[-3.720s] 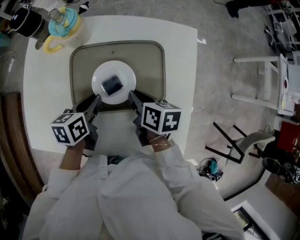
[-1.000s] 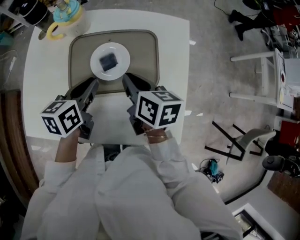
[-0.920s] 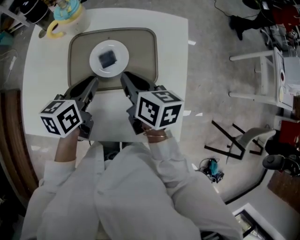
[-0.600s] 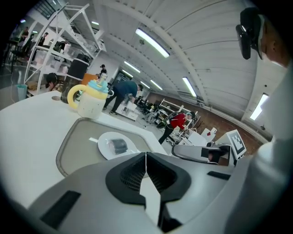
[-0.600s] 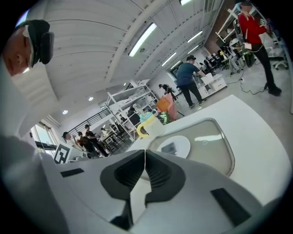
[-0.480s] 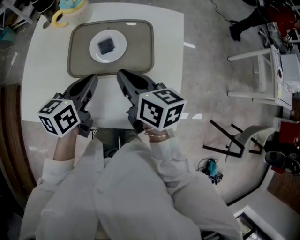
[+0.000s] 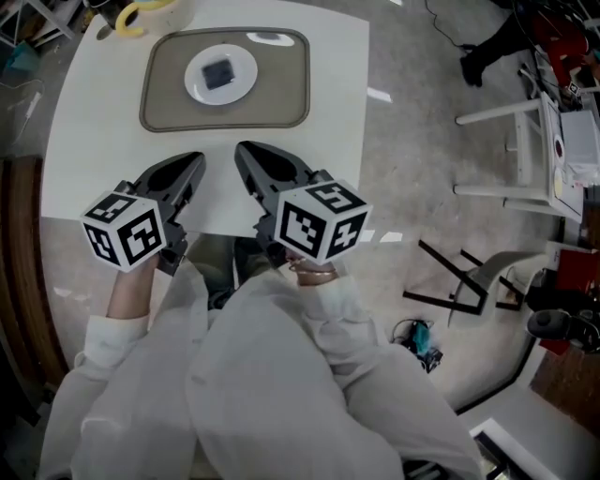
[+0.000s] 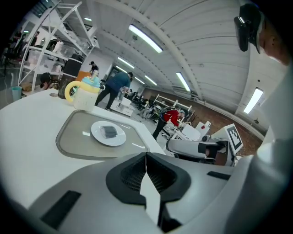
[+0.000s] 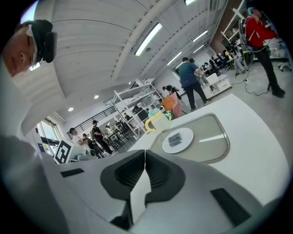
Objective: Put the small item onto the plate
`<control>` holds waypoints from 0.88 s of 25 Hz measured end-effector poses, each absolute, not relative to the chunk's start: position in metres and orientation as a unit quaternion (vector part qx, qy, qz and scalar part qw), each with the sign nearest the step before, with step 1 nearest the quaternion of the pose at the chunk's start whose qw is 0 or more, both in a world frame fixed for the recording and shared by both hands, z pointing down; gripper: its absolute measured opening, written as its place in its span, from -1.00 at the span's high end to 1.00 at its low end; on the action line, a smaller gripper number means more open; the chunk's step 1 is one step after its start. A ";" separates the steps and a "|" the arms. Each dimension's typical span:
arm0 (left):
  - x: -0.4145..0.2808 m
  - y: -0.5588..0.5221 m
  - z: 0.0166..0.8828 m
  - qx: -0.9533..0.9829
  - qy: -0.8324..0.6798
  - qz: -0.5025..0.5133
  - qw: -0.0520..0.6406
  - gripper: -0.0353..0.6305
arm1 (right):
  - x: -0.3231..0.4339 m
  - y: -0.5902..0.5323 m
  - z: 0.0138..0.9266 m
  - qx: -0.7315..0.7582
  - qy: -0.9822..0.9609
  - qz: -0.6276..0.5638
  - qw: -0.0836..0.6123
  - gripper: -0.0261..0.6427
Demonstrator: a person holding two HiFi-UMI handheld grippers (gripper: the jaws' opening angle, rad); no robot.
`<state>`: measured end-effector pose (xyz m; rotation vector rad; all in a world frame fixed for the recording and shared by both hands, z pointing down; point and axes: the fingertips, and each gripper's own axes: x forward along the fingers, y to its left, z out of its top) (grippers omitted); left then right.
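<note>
A small dark square item (image 7: 220, 73) lies in the middle of a white plate (image 7: 199, 86), which stands on a taupe tray (image 7: 159, 114) at the far side of the white table. Both grippers hover over the table's near edge, well short of the tray. My left gripper (image 7: 192, 165) is shut with nothing in it, and so is my right gripper (image 7: 246, 154). The left gripper view shows its jaws (image 8: 146, 157) pressed together, with the plate (image 8: 99, 135) and item (image 8: 109, 131) beyond. In the right gripper view the gripper (image 9: 145, 155) is shut too, with the item (image 9: 174, 138) ahead.
A yellow-handled cup (image 7: 141, 13) stands past the tray's far left corner. The table's (image 7: 337, 112) right edge drops to grey floor with a white rack (image 7: 525, 122) and a folded chair (image 7: 469, 277). People (image 8: 114, 87) work at benches in the background.
Both grippers have drawn back from the tray toward the table's near edge and risen a little. Their jaws went from apart to shut. The item stayed on the plate.
</note>
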<state>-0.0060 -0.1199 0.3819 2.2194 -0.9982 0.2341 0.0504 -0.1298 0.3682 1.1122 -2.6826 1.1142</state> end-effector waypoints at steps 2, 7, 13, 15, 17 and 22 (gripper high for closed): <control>-0.005 -0.116 0.379 0.855 -0.382 0.089 0.339 0.86 | 0.048 -0.127 0.366 0.356 -0.863 0.357 0.014 0.87; -0.014 -0.116 0.374 0.854 -0.385 0.089 0.339 0.86 | 0.041 -0.129 0.362 0.355 -0.864 0.356 0.012 0.87; -0.028 -0.116 0.374 0.854 -0.379 0.093 0.343 0.86 | 0.032 -0.131 0.362 0.362 -0.858 0.364 0.010 0.87; -0.029 -0.113 0.376 0.856 -0.369 0.097 0.348 0.86 | 0.029 -0.128 0.361 0.366 -0.855 0.367 0.008 0.87; -0.028 -0.110 0.377 0.858 -0.362 0.100 0.351 0.86 | 0.029 -0.124 0.359 0.370 -0.855 0.362 0.010 0.87; -0.022 -0.107 0.372 0.867 -0.346 0.097 0.345 0.86 | 0.033 -0.121 0.363 0.395 -0.850 0.346 0.027 0.87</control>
